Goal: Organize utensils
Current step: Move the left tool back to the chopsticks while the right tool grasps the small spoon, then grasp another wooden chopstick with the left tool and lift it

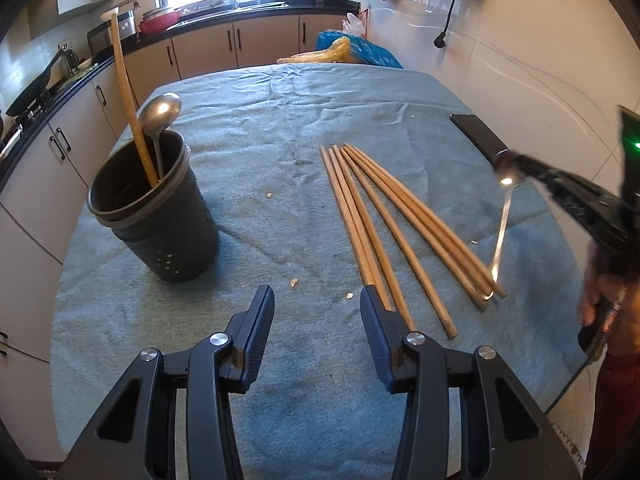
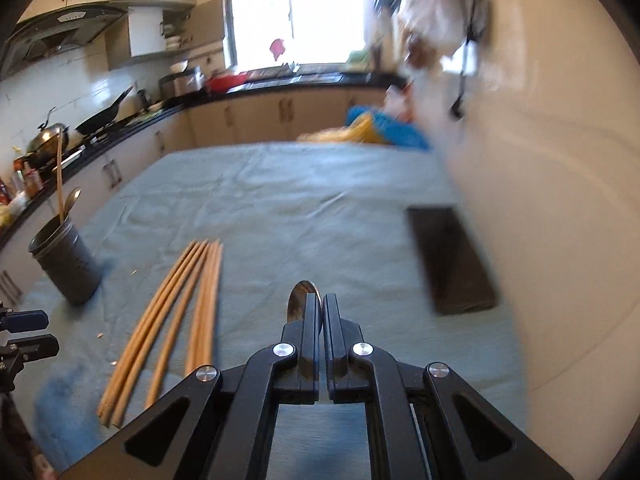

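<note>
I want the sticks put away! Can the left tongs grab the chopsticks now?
Probably yes. The left tongs are open and empty, the chopsticks lie bare on the cloth just ahead, and nothing sits between them.

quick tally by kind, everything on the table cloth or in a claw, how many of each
chopsticks: at least 6, they overlap
metal spoons: 2, one in the holder, one in the right claw
wooden spatula: 1
holder: 1
phone: 1
total: at least 11
</note>
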The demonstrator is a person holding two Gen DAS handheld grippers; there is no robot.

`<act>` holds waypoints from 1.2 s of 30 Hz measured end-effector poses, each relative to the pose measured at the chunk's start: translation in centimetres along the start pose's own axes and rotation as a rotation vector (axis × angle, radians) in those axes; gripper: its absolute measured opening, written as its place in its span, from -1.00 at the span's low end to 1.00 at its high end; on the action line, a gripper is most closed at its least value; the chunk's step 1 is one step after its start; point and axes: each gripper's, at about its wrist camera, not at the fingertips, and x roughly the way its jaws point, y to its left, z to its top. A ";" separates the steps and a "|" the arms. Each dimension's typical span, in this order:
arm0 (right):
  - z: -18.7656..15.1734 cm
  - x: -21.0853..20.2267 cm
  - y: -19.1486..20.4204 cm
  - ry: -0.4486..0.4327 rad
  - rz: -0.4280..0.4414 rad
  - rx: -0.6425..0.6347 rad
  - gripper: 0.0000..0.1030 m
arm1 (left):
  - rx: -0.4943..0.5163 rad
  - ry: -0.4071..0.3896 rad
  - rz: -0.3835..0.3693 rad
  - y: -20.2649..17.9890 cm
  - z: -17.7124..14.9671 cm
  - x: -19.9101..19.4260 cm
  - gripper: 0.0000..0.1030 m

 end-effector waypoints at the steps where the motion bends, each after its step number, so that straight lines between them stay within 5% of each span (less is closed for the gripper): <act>1: 0.1 -0.8 -0.2 -0.027 -0.025 0.001 -0.96 | -0.006 0.006 -0.004 0.0 0.2 0.2 -0.16; 15: 2.0 -8.1 -0.3 -0.233 0.064 0.071 -0.95 | -0.111 0.095 -0.011 -0.9 7.0 3.6 -0.18; 20: 2.5 -9.6 0.1 -0.275 0.065 0.054 -0.95 | -0.116 0.121 0.015 -1.7 9.6 6.1 -0.42; 25: 2.5 -9.5 -0.1 -0.270 0.087 0.050 -0.95 | -0.129 0.166 0.031 -1.8 11.3 9.1 -0.62; 36: 2.7 -7.9 -0.3 -0.242 0.107 0.051 -0.95 | -0.119 0.201 0.066 -2.4 12.9 12.6 -0.66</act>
